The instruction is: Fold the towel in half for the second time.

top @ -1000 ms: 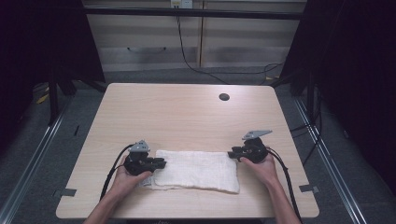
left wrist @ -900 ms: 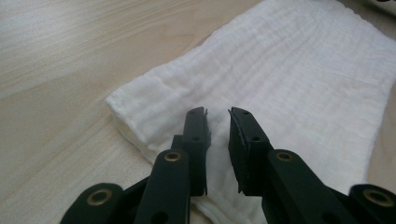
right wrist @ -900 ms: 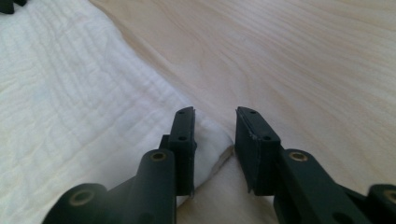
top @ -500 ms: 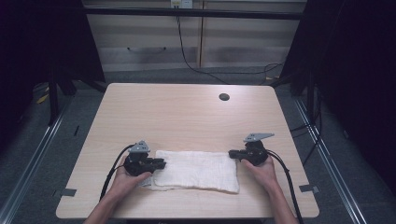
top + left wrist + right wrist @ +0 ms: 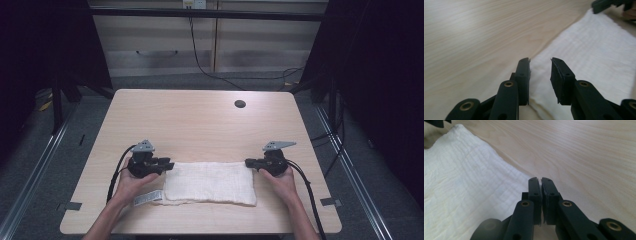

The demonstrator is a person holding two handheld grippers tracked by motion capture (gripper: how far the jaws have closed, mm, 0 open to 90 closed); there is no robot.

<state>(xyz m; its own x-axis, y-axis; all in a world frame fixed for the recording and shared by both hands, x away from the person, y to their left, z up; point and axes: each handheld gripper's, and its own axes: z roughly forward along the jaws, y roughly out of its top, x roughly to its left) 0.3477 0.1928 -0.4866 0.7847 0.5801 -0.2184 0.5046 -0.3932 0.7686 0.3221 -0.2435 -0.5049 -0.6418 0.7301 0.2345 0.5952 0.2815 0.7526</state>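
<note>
Jaws: left gripper [image 5: 540,75] parted | right gripper [image 5: 541,195] closed at towel [image 5: 210,182] corner, lowered since earlier

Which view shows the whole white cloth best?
The high view: the cloth lies flat, all edges visible, between both hand-held grippers. The left gripper view shows one end at its open jaws; the right gripper view shows the other end beside its closed jaws.

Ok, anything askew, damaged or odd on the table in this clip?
Nothing damaged or spilled. The folded white towel lies flat near the table's front edge, its label tab sticking out at the near left corner. The left hand-held gripper is open at one far corner; the right hand-held gripper is shut at the other.
</note>
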